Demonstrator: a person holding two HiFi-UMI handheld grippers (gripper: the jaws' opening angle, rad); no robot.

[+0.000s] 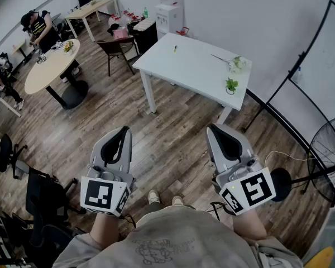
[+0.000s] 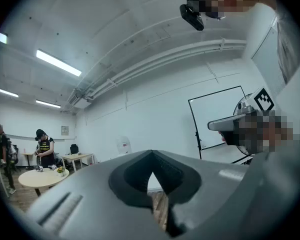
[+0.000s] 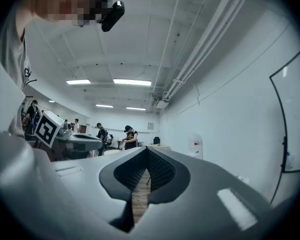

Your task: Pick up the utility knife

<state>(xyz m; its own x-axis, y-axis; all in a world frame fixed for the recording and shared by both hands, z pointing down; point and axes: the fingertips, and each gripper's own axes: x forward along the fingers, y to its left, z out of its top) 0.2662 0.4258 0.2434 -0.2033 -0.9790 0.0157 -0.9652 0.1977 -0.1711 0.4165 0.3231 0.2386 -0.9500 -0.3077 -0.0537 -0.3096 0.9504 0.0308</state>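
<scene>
Standing on the wooden floor well apart from the work surface, the person holds both tools low and pointing ahead, so the step in hand looks like the approach.

At far left, a round table (image 1: 44, 71) with people at it plays no part. The left gripper (image 1: 123, 132) has its tongs brought together, tips meeting, and it holds nothing; its own view shows only floor through the small opening behind the tips.

Further right and far ahead stands the white table (image 1: 195, 68). On its far left part lies a small dark-and-yellow sliver, probably the utility knife (image 1: 175, 48), too small to show which end carries the blade. A brown chair (image 1: 117, 48) stands just beside the table's far left corner. A flower stem (image 1: 234, 63) and a little potted plant (image 1: 230, 85) sit at the table's right end, well apart from the knife.

The right gripper (image 1: 213, 129) is likewise closed to a narrow slit and empty.

To do this well, the person should walk to the table's near left side, keeping clear of the chair, and get close enough to make out the handle. The chosen tongs should be spread before they go down. They should then straddle the knife across its narrow width at mid-handle, with the pads reaching right to the tabletop, since so thin a thing may skid if nudged from one side.
</scene>
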